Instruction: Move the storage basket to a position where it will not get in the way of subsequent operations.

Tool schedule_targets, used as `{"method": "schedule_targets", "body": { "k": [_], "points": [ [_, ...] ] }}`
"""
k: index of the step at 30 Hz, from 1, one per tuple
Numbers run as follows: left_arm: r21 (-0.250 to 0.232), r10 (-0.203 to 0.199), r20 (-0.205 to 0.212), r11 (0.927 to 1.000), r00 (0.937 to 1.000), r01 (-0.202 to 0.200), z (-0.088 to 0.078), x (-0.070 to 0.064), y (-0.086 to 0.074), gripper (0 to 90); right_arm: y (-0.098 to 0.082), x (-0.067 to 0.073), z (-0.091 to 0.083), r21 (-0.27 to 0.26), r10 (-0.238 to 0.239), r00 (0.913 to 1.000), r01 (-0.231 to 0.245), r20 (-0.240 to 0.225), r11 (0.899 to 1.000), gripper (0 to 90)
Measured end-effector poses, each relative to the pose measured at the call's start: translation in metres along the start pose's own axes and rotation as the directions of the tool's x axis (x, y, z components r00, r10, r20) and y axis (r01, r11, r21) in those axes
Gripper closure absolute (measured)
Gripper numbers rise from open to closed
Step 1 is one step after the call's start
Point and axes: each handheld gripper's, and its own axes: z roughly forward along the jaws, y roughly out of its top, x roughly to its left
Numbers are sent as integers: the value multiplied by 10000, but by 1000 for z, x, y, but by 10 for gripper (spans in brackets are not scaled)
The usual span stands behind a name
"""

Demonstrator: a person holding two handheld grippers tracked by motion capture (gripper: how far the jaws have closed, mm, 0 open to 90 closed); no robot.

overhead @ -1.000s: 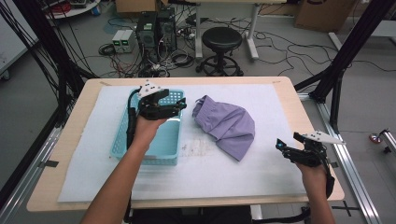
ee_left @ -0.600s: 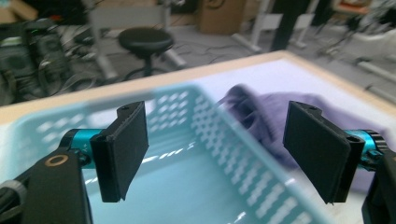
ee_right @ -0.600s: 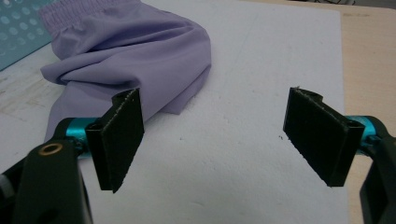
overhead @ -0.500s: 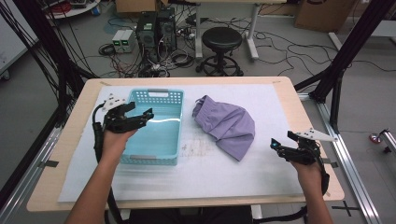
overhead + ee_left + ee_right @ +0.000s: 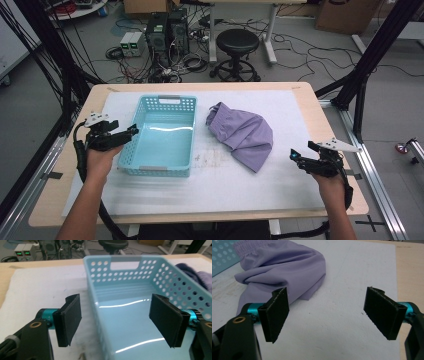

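A light blue perforated basket [image 5: 165,100] stands empty on the left half of the white mat [image 5: 225,185]. A crumpled lilac cloth [image 5: 245,132] lies just to its right. My left gripper [image 5: 129,132] is at the basket's left wall near the front corner. In the left gripper view its jaws [image 5: 116,298] straddle that wall [image 5: 96,305] without pressing on it. They have just been closing a little but remain wide. My right gripper [image 5: 296,157] hovers open near the mat's right edge. Its jaws [image 5: 327,291] hold nothing, and the cloth [image 5: 284,265] lies ahead to their left.
The wooden table [image 5: 320,110] frames the mat, with black frame posts [image 5: 365,60] at its corners. On the floor behind it stand a stool [image 5: 237,42], computer towers [image 5: 167,27] and cables. The mat has faint smudges [image 5: 212,159] in front of the cloth.
My left hand has swung from above the basket to its left side and come down. The right hand has kept still.
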Motion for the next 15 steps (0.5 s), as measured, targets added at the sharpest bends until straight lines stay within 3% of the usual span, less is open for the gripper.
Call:
{"method": "schedule_targets", "body": {
  "k": [8, 13, 14, 15],
  "points": [
    [1090, -11, -391, 9940, 9992, 54, 9, 11, -15, 273, 0, 0, 2, 49, -38, 10000, 38, -17, 10000, 205],
    [1417, 51, -129, 9899, 9999, -32, 14, 7, -16, 338, 0, 1, 2, 57, -39, 10000, 39, -7, 10000, 206],
    [1548, 129, -73, 9879, 9999, -116, 16, 5, -16, 338, 0, 1, 2, 55, -36, 10000, 36, -6, 10000, 206],
    [1894, 319, -17, 9814, 9995, -310, 21, 1, -17, 367, 0, 1, 2, 64, -49, 10000, 49, -20, 10000, 206]
  ]
}}
